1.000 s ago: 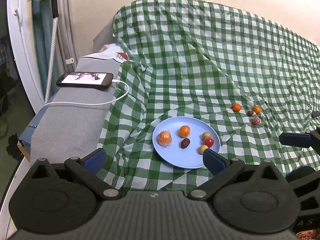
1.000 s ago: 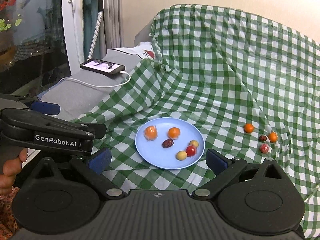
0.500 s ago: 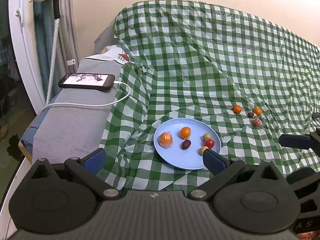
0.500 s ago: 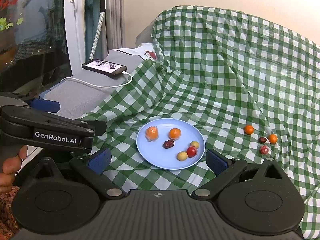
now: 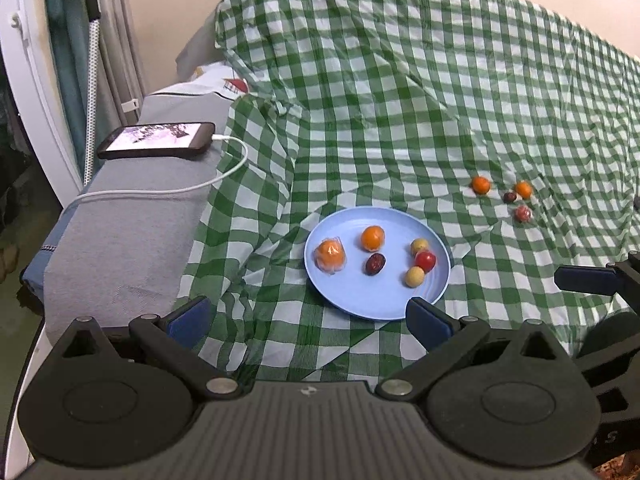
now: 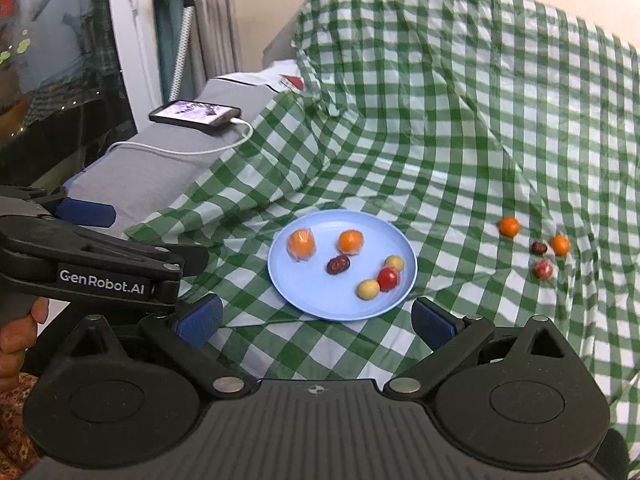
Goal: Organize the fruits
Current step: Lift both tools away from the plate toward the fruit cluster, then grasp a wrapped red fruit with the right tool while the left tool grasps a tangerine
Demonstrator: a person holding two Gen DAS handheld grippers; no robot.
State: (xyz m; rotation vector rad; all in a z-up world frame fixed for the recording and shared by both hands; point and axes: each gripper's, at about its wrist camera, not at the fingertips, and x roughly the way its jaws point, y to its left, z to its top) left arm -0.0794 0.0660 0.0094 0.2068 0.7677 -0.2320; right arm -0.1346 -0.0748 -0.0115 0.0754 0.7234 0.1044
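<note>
Both the left gripper (image 5: 308,318) and right gripper (image 6: 316,320) hover with fingers wide apart, empty, before the round pale-blue plastic plate (image 5: 360,300) of fruit.

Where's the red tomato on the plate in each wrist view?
Left wrist: tomato right of centre, near the plate's right rim, between two yellow fruits.
Right wrist: tomato just right of centre, lower right part of the plate.
Shared landmark: phone on the grey pad, upper left in both.
</note>
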